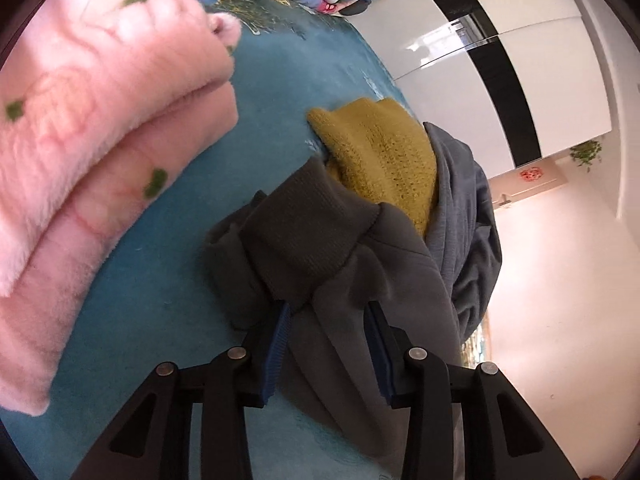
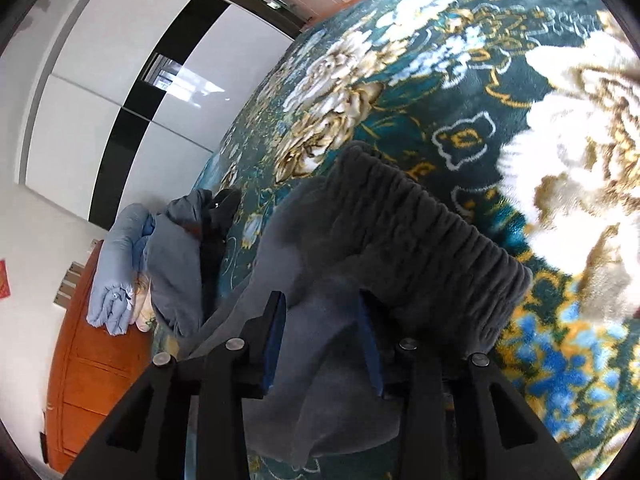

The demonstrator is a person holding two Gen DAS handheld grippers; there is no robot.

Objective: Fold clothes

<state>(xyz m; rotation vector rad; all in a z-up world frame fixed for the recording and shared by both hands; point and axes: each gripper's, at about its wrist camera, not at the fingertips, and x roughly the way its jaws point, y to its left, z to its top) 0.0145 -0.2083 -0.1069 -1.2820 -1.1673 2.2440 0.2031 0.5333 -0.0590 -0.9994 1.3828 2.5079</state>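
In the left wrist view my left gripper is shut on the grey trousers, just behind a ribbed cuff. The cloth bunches between the blue pads. A mustard knit garment and a blue-grey garment lie just beyond. In the right wrist view my right gripper is shut on the same grey trousers, beside the gathered elastic waistband. The cloth hangs down between the fingers.
A folded pink fleece blanket lies left of the left gripper on the teal floral bedspread. The bedspread fills the right wrist view. A light blue jacket and a crumpled grey garment lie at the bed's edge by a wooden cabinet.
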